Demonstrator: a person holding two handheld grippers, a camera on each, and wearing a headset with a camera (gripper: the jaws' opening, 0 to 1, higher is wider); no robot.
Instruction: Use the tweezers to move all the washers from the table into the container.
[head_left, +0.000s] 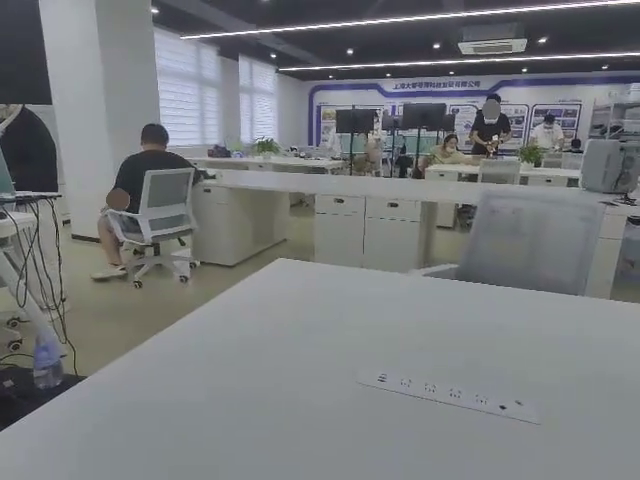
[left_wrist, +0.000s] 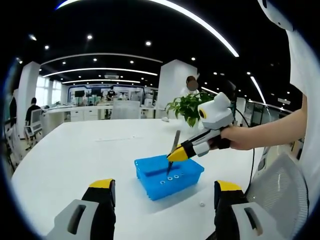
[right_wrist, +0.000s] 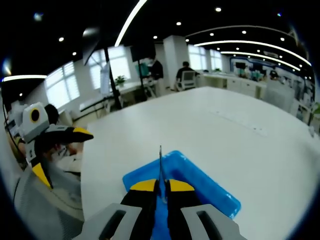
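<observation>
In the left gripper view a blue container (left_wrist: 192, 172) stands on the white table (left_wrist: 75, 155), and small washers (left_wrist: 170, 178) lie inside it. One loose washer (left_wrist: 201, 204) rests on the table just in front of it. My right gripper (left_wrist: 175, 155) comes in from the right, shut on the tweezers (left_wrist: 175, 142), whose tips point down into the container. My left gripper (left_wrist: 165, 184) is wide open and holds nothing, just short of the container. In the right gripper view, my right gripper (right_wrist: 161, 186) clamps the tweezers (right_wrist: 160, 165) over the container (right_wrist: 210, 192). The left gripper (right_wrist: 62, 155) stands open at left.
The head view looks out across the office over the white table (head_left: 300, 380), which has a power strip (head_left: 450, 393) set into it. A potted plant (left_wrist: 187, 107) stands beyond the container. People sit at distant desks, one on a chair (head_left: 160, 220).
</observation>
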